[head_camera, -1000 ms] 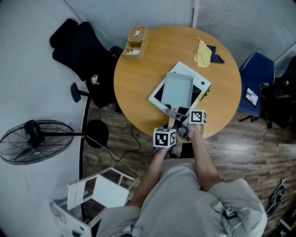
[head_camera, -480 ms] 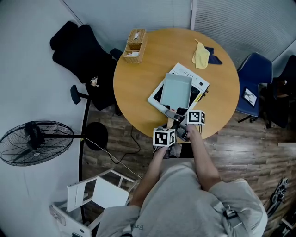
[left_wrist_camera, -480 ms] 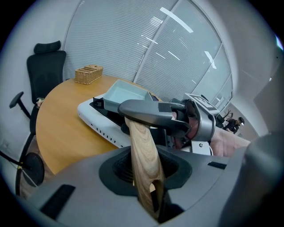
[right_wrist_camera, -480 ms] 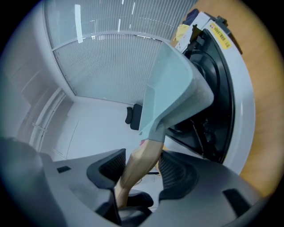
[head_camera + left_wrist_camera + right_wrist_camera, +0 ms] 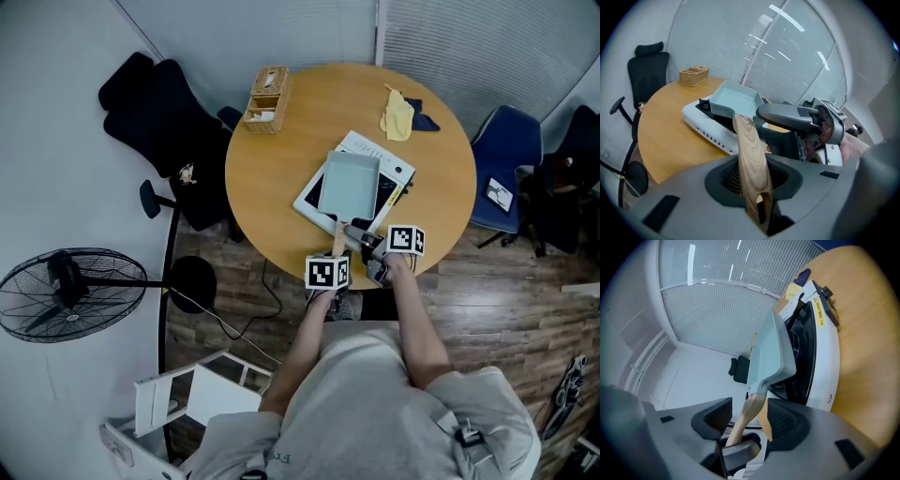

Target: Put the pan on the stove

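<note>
Round wooden desk in an office corner, with the pan resting on the induction stove at mid-frame of the head view.
Pale blue-green, rectangular and shallow, the pan lies flat on the stove's black top, and its light wooden handle slants out toward the lower edge of the desk. Left tool is closed on the end of that handle, near its hanging hole. Right tool is turned on its side, just beside the left one, and is also closed on the handle, closer to the pan. Left forearm and right forearm reach up from the lower centre of the frame, close together.
</note>
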Demonstrator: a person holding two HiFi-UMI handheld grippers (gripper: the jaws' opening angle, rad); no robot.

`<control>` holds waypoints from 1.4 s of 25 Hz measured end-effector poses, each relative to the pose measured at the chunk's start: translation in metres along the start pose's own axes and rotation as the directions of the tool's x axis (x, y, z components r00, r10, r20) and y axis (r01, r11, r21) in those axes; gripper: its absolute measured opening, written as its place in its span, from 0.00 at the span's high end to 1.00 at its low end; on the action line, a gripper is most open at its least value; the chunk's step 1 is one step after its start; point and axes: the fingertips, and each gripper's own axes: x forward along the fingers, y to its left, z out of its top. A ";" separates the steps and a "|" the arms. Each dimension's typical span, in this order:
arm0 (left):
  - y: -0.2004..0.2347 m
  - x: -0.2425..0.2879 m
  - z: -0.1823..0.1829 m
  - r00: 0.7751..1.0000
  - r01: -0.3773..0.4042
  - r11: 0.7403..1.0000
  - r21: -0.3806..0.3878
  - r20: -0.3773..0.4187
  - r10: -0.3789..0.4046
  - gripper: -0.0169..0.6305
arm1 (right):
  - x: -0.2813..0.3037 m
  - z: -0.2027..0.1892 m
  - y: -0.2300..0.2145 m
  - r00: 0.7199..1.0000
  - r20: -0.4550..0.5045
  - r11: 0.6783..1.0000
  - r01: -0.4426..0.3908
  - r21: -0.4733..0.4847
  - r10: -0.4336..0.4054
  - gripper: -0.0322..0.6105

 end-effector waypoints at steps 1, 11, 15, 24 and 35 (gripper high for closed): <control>0.000 0.000 0.000 1.000 0.003 1.000 0.000 0.001 -0.003 0.81 | -0.004 0.001 0.001 1.000 0.007 1.000 0.001 -0.005 -0.001 0.60; 0.001 0.000 0.001 1.000 -0.004 1.000 0.015 0.029 0.003 0.81 | -0.039 0.009 0.016 0.997 0.075 0.992 0.032 -0.123 -0.023 0.60; 0.004 -0.004 0.000 0.999 -0.013 1.000 0.007 0.047 0.013 0.75 | -0.048 0.009 0.023 0.995 0.097 0.986 0.042 -0.159 -0.027 0.60; 0.003 -0.021 0.003 0.995 -0.033 0.999 0.031 0.090 0.030 0.71 | -0.059 0.008 0.034 0.991 0.127 0.964 0.073 -0.255 -0.041 0.60; 0.000 -0.065 0.041 0.964 -0.087 0.994 0.072 0.257 0.066 0.71 | -0.073 0.024 0.048 0.964 0.223 0.851 0.236 -0.469 -0.144 0.60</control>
